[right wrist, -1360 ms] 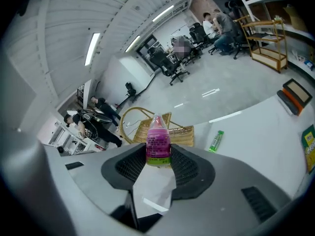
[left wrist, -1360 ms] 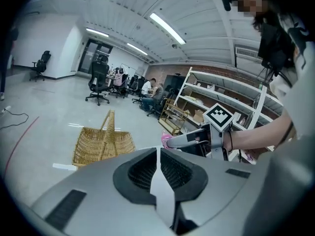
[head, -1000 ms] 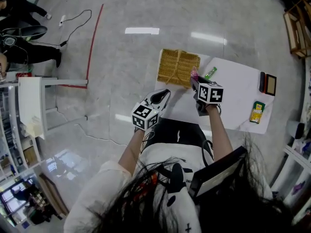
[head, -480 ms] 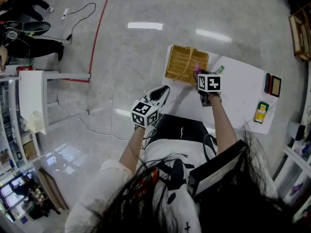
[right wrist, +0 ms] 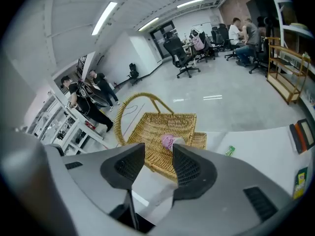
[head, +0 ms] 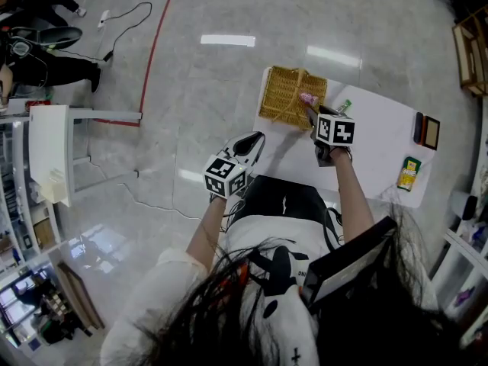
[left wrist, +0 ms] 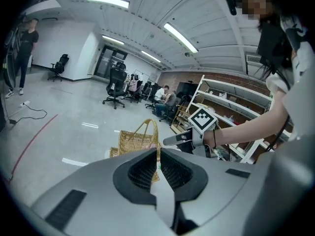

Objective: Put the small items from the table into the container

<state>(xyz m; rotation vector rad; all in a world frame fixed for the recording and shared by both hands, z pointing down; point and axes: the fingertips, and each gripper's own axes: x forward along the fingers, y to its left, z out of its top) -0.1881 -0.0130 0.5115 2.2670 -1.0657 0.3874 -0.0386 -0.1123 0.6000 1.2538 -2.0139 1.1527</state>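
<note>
A woven basket (head: 292, 96) with a hoop handle stands at the far left corner of the white table (head: 381, 151). A small pink item (head: 308, 97) lies at the basket's near right edge. In the right gripper view the pink item (right wrist: 170, 141) sits just past the right fingertip, over the basket (right wrist: 157, 129). My right gripper (head: 313, 113) hangs at the basket's rim, its jaws opening wide, and the pads do not press on anything. My left gripper (head: 252, 145) is off the table's near left edge, shut and holding nothing.
A green packet (head: 344, 107) lies right of the basket. A yellow packet (head: 406, 173) and a dark flat box (head: 424, 131) lie near the table's right edge. People and office chairs are far off across the floor.
My right gripper carried the pink item forward to the basket, and its jaws have spread off it. The left gripper shifted only a little.
</note>
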